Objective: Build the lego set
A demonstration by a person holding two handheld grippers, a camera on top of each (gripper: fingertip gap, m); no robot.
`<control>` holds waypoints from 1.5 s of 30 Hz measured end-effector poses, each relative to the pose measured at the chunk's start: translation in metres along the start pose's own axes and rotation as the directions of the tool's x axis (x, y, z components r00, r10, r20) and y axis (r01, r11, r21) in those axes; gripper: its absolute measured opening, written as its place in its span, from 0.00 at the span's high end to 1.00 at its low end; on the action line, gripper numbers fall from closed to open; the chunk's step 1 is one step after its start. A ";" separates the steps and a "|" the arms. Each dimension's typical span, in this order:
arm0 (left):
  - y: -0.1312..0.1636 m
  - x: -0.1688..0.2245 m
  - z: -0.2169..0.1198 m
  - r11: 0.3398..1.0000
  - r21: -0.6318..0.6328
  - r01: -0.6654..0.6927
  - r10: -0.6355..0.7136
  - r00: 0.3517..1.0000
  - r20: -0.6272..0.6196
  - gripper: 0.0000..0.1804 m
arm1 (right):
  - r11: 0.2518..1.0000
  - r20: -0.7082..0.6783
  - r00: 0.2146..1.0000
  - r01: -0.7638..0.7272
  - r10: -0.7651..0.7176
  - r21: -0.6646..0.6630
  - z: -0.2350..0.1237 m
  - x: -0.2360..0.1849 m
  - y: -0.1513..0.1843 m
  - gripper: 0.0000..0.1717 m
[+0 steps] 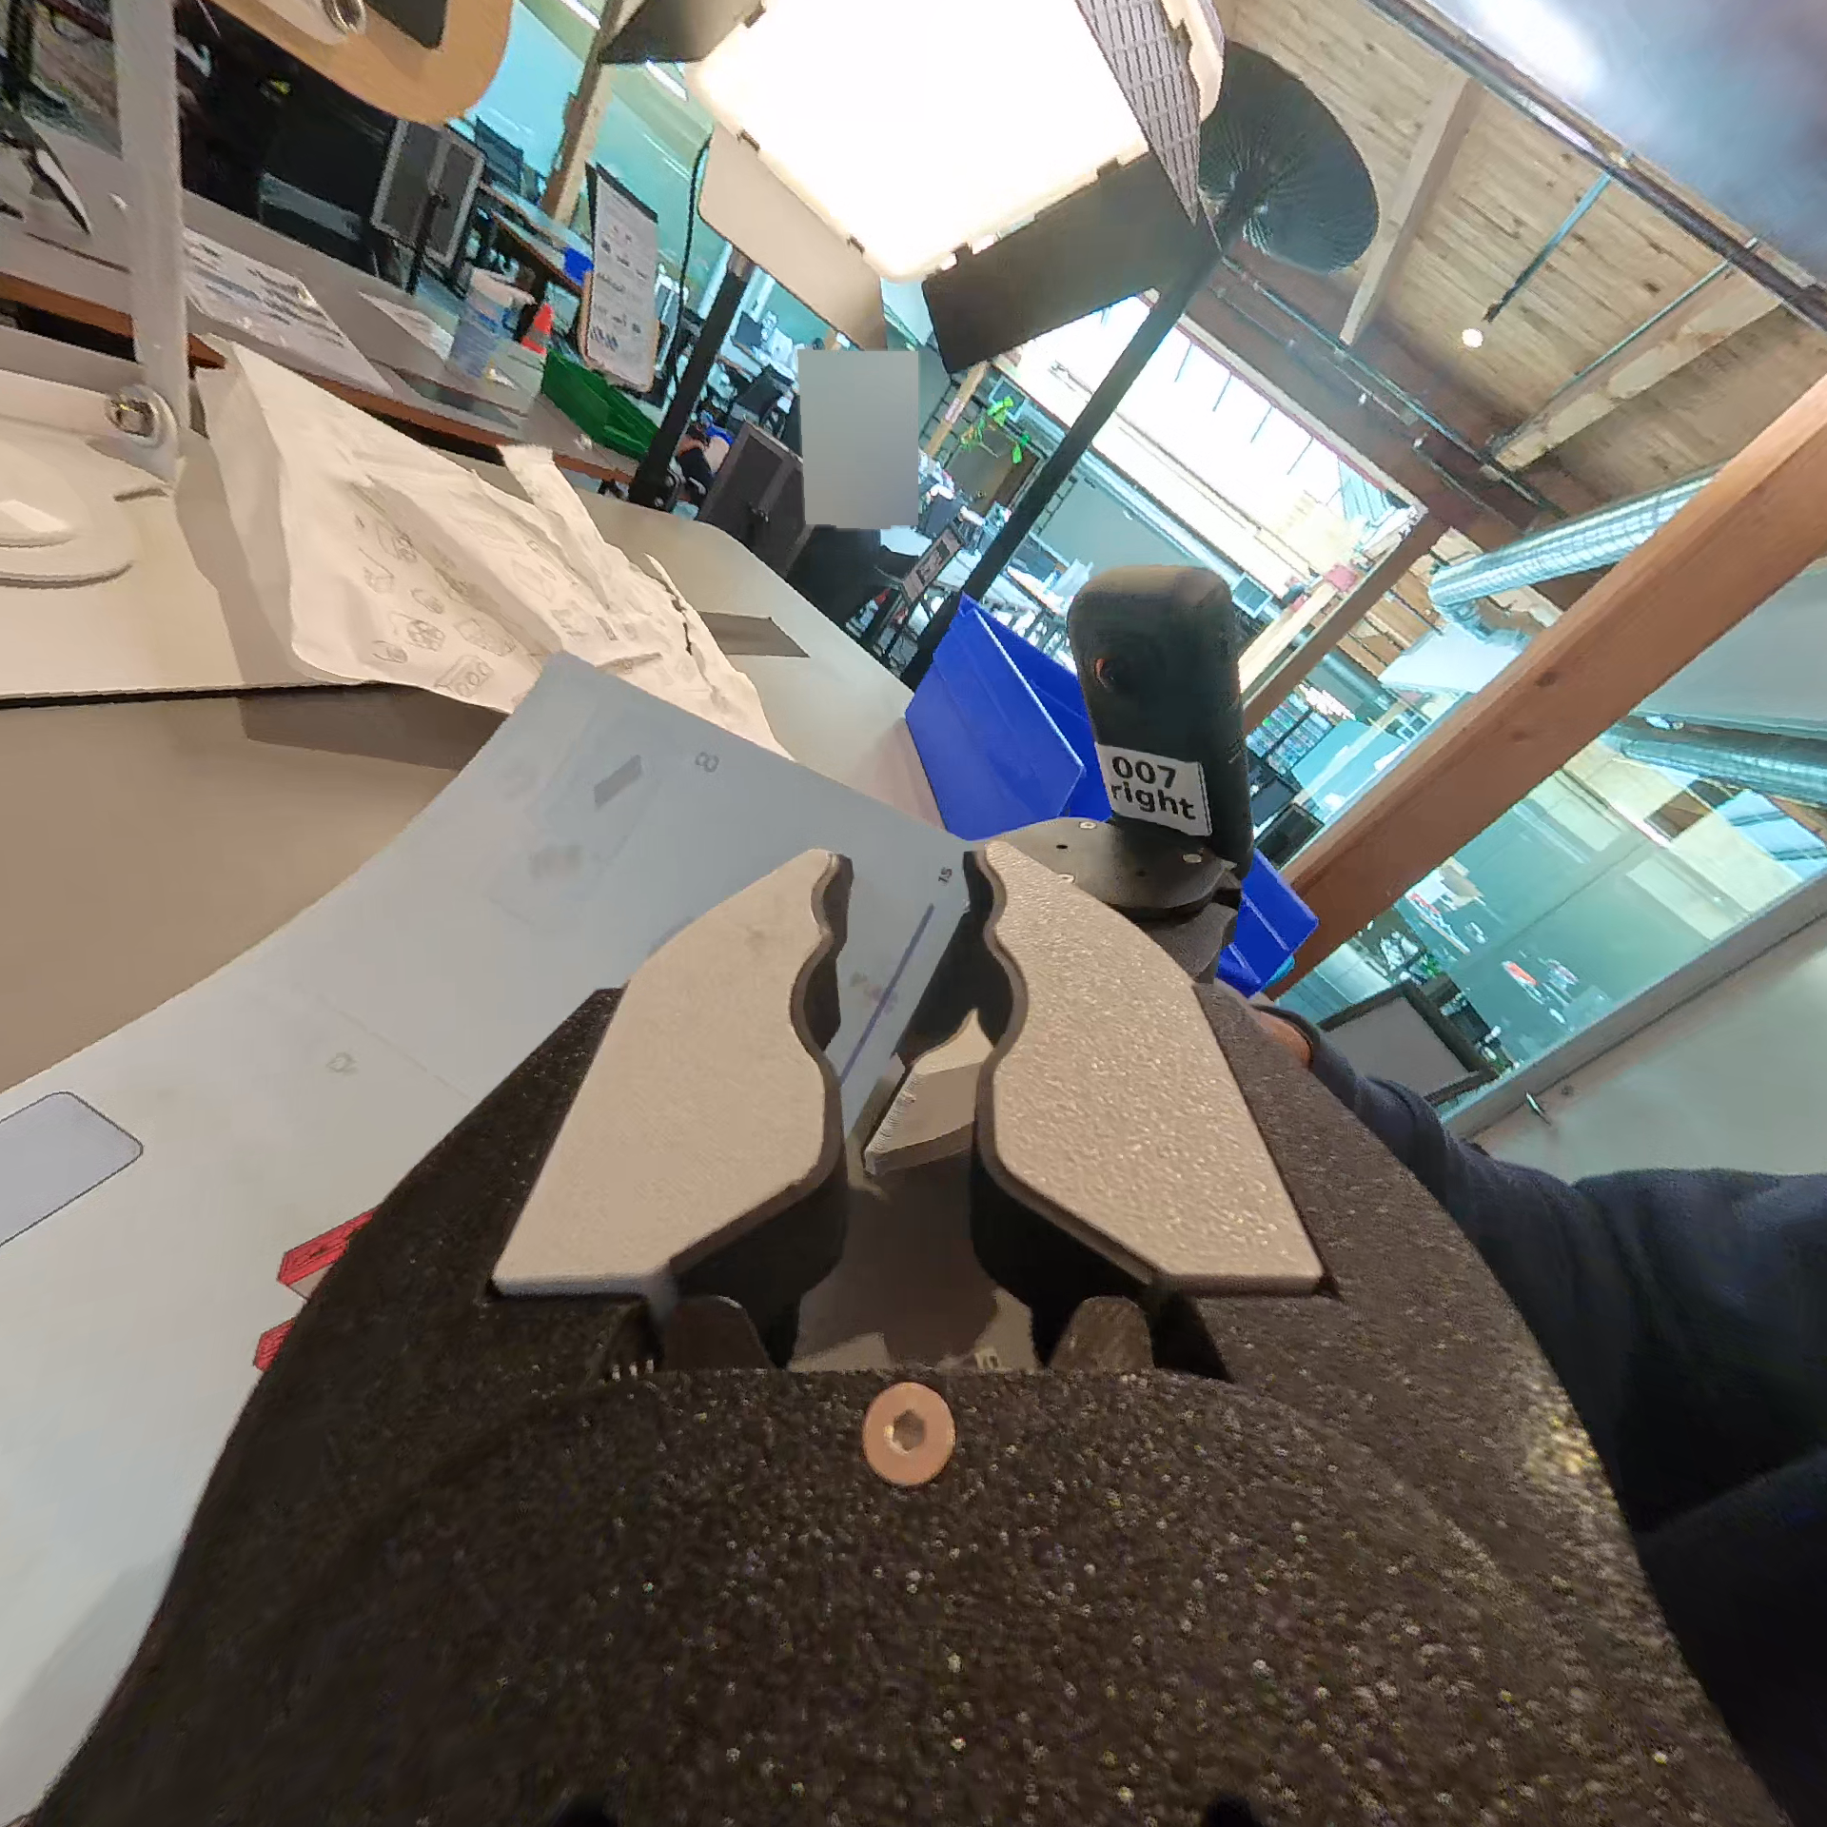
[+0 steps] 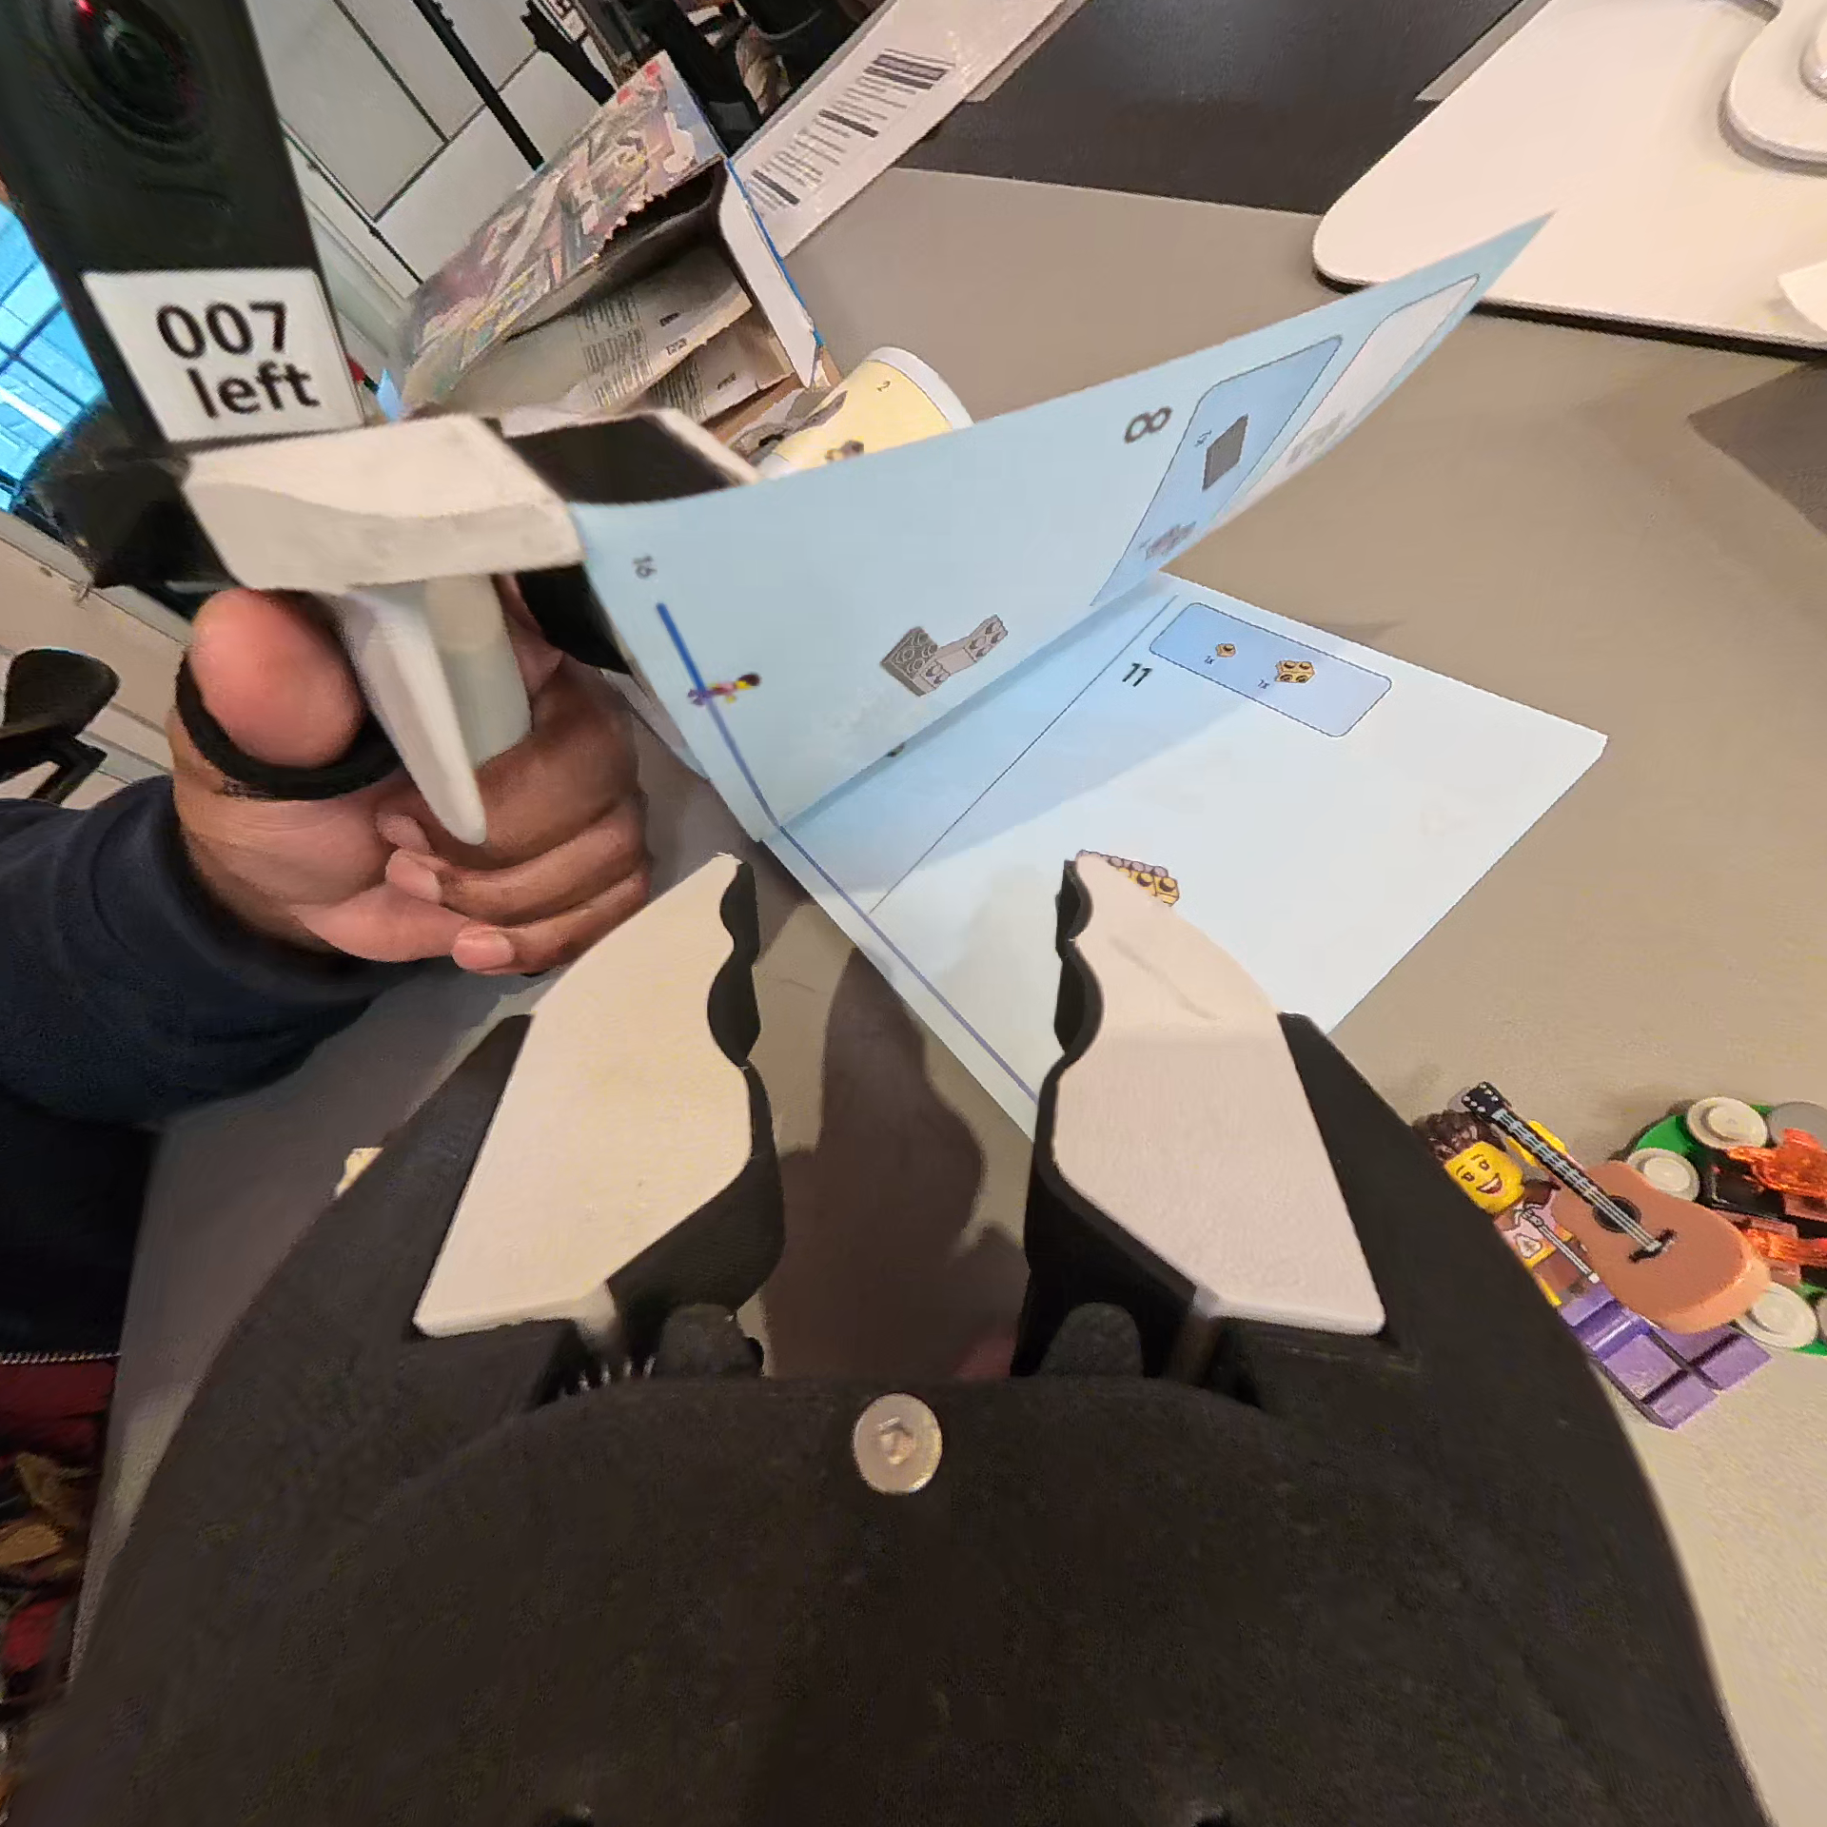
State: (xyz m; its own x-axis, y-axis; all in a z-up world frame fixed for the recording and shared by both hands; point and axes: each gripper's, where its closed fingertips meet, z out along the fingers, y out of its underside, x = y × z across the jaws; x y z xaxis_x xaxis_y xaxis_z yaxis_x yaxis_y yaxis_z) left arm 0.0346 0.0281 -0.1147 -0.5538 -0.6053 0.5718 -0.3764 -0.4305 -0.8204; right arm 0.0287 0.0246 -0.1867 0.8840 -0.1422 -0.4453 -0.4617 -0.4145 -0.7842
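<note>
Clearly, the relation that matters most is seen at the near corner of the raised page (image 2: 989,514) of a light blue instruction booklet (image 2: 1285,840). This corner stands between the jaws of the left gripper (image 1: 905,870). The jaws are parted a little, and in the left wrist view a gap is seen on each side of the sheet, so the page is judged not to be pinched. From that corner the page rises and runs away to the far right. Its fold lies along the middle of the booklet, ahead of the right gripper (image 2: 900,870).

The rest of the booklet is laid flat on the grey counter (image 2: 1483,554), to the right of the fold. The jaws of the right gripper are spread wide with nothing between the pads. They are held low over the near edge of the flat page, the right fingertip above it and the left fingertip just off the paper.

The left gripper is held level by a hand (image 2: 415,840), to the left of the right one, and is the nearer to the raised page. A toy figure with a guitar (image 2: 1582,1216) is placed on the counter, to the right of the right gripper.
</note>
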 end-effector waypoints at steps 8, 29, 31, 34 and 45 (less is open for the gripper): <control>0.006 0.003 0.004 0.997 -0.071 -0.037 0.036 0.999 -0.006 0.70 | 1.000 -0.007 1.000 0.026 -0.026 -0.011 0.004 -0.005 0.002 0.65; -0.011 -0.006 -0.017 0.956 -0.200 -0.213 0.224 0.974 0.035 0.56 | 0.999 0.012 0.999 0.042 -0.042 0.006 0.010 -0.015 -0.004 0.67; -0.013 -0.020 -0.029 0.939 -0.276 -0.207 0.242 0.965 0.099 0.57 | 0.998 0.018 0.998 0.060 -0.060 0.010 0.015 -0.022 -0.007 0.67; -0.015 -0.029 -0.049 0.905 -0.380 -0.190 0.268 0.950 0.162 0.58 | 0.994 0.013 0.994 0.105 -0.105 -0.009 0.027 -0.034 -0.009 0.67; 0.002 -0.076 -0.089 0.859 -0.512 -0.016 0.222 0.912 0.345 0.62 | 0.973 -0.053 0.972 0.229 -0.230 -0.024 0.066 -0.061 -0.021 0.67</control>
State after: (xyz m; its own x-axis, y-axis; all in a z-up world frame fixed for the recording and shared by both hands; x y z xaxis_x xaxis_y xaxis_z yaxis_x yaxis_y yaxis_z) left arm 0.0093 0.1325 -0.1609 -0.3325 -0.8785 0.3430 -0.6946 -0.0179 -0.7192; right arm -0.0208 0.1014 -0.1714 0.9692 -0.0900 -0.2293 -0.2448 -0.4579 -0.8547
